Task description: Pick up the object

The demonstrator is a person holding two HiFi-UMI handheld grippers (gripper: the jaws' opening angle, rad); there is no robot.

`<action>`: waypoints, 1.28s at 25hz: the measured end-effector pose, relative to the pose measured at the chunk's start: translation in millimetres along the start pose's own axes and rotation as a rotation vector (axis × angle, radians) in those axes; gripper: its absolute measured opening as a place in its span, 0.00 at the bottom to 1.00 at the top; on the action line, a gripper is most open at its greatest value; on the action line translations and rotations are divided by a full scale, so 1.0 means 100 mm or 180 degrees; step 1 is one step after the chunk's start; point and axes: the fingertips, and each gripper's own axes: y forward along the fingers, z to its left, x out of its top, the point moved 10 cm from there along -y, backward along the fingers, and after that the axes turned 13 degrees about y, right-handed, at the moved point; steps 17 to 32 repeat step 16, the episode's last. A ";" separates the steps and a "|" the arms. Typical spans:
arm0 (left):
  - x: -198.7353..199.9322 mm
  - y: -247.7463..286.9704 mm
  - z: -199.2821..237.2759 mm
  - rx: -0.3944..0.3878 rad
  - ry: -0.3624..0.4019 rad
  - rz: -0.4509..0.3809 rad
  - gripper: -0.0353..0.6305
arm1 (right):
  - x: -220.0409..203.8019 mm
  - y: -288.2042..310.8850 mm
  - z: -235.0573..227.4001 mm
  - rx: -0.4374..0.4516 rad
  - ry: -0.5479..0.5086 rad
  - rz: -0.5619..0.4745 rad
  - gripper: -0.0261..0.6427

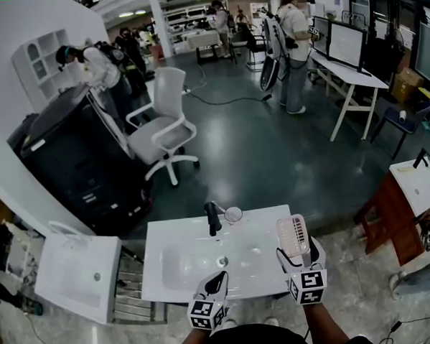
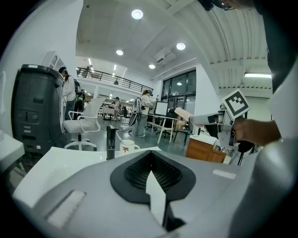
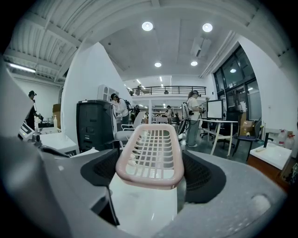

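A pale pink slatted plastic basket (image 1: 292, 237) stands on end between the jaws of my right gripper (image 1: 295, 255), above the right end of the white washbasin top (image 1: 261, 233). In the right gripper view the basket (image 3: 151, 155) fills the gap between the dark pads (image 3: 205, 174), which press on its sides; the right gripper (image 3: 150, 179) is shut on it. My left gripper (image 1: 218, 279) sits at the basin's near edge, its pads (image 2: 139, 169) meeting with nothing between them. The left gripper view also shows the basket (image 2: 182, 114) held up at the right.
A black tap (image 1: 213, 218) and a white cup (image 1: 233, 215) stand at the basin's far edge, with the drain (image 1: 222, 261) in the middle. A second white basin (image 1: 77, 275) lies to the left. A brown cabinet (image 1: 390, 216) stands to the right, a black cabinet (image 1: 78, 160) and white chair (image 1: 162, 127) beyond.
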 end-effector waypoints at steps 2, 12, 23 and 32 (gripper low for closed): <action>0.00 -0.01 0.00 0.0004 -0.0007 0.0009 0.08 | -0.01 0.00 0.00 -0.0007 0.0007 0.0007 0.68; -0.06 -0.09 -0.02 0.0015 -0.0024 0.0042 0.08 | -0.10 -0.02 -0.01 -0.0076 0.0047 0.0068 0.68; -0.10 -0.12 -0.04 0.0001 -0.0045 0.0073 0.08 | -0.15 -0.04 -0.01 -0.0109 0.0044 0.0109 0.68; -0.10 -0.12 -0.04 0.0001 -0.0045 0.0073 0.08 | -0.15 -0.04 -0.01 -0.0109 0.0044 0.0109 0.68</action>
